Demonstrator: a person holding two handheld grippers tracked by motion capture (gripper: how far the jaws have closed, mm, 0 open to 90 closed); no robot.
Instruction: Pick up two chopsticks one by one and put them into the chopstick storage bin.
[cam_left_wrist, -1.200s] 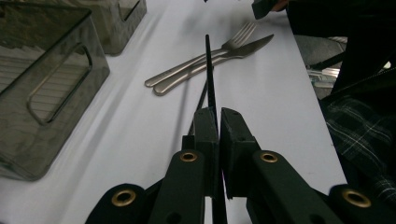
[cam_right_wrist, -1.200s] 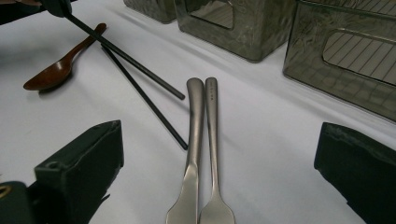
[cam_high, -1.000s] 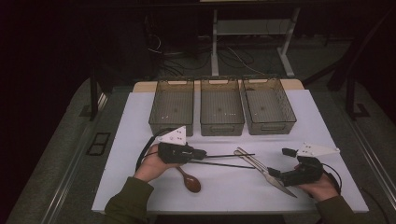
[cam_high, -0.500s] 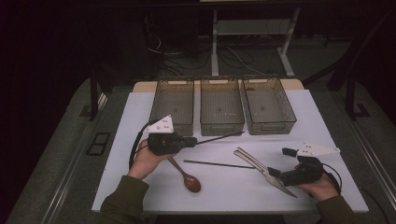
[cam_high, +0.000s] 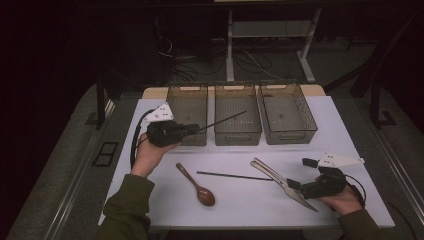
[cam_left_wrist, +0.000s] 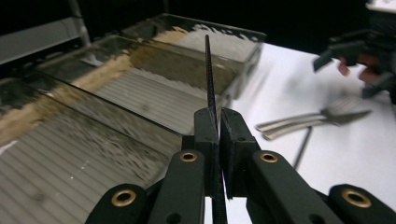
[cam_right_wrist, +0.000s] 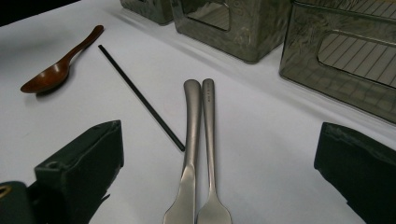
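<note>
1. Chopstick (cam_high: 220, 121), black and thin, is pinched in your left hand-held gripper (cam_high: 192, 130); the jaws are pressed together on its near end, as the left gripper view (cam_left_wrist: 208, 84) confirms
2. You hold that chopstick raised off the table (cam_high: 240, 205), its free end reaching out over the middle bin (cam_high: 237, 114) of the three clear bins standing in a row at the far side
3. Your left hand-held gripper sits in front of the left bin (cam_high: 188, 107), with its body close to that bin's near wall; touching or not cannot be told
4. A second black chopstick (cam_high: 234, 176) lies flat on the table, between the wooden spoon (cam_high: 196, 184) and the metal cutlery
5. The wooden spoon rests on the table with its bowl towards you, well apart from both grippers
6. A metal knife (cam_right_wrist: 189, 154) and a metal fork (cam_right_wrist: 210, 154) lie side by side, handles touching, in front of your right hand-held gripper (cam_high: 294, 187)
7. Your right hand-held gripper rests low at the table with its jaws spread wide; the right gripper view shows the knife and fork lying between the two jaws, and neither pad presses on them
8. The right bin (cam_high: 287, 112) stands beside the middle bin, on the far side of the table from your right hand (cam_high: 345, 200)
</note>
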